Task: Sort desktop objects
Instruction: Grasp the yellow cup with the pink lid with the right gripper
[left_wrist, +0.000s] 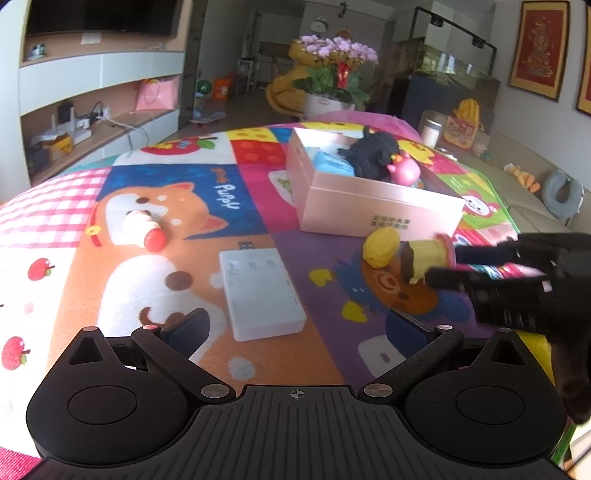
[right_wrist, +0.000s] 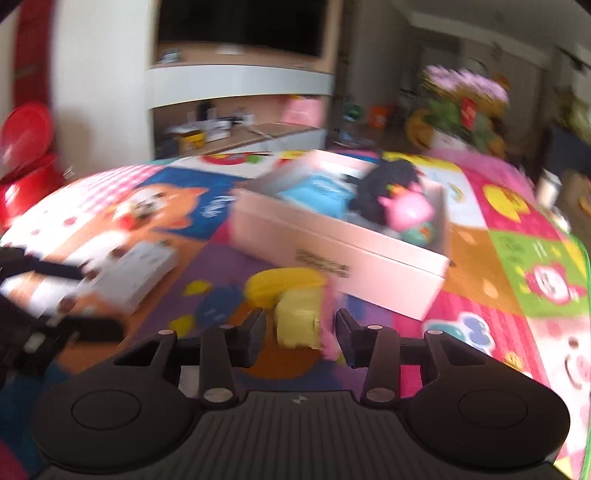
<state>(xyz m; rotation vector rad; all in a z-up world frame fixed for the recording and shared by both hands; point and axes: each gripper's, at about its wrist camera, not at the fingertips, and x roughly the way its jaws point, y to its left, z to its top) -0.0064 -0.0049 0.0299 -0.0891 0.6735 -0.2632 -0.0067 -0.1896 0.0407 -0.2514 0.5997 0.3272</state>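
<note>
- Right gripper (right_wrist: 300, 334): its jaws stood narrowed around the yellow toy (right_wrist: 295, 317). The toy filled most of the gap, but blur hid whether the pads pressed on it, so a firm hold could not be confirmed.
- Yellow toy: it lay on the surface (left_wrist: 332, 354) between the right jaws, its rounded yellow cap beyond the fingertips and its pink end against the right-hand jaw.
- Pink box (right_wrist: 369, 258): it stood just beyond the jaws, open-topped, already holding a black plush (right_wrist: 388, 184), a pink toy (right_wrist: 410, 210) and a blue item (right_wrist: 314, 192).
- Left gripper (left_wrist: 299, 332): its jaws stood wide and empty, with the white case (left_wrist: 262, 295) lying between and just ahead of them.
- White bottle (left_wrist: 146, 227): it lay well beyond the left jaws, to their left.
- Step in hand, as judged: grasping the yellow toy for the box. It would go best with the jaws centred on the toy's body rather than its pink end, closed fully before lifting, and raised clear of the box's near wall.
</note>
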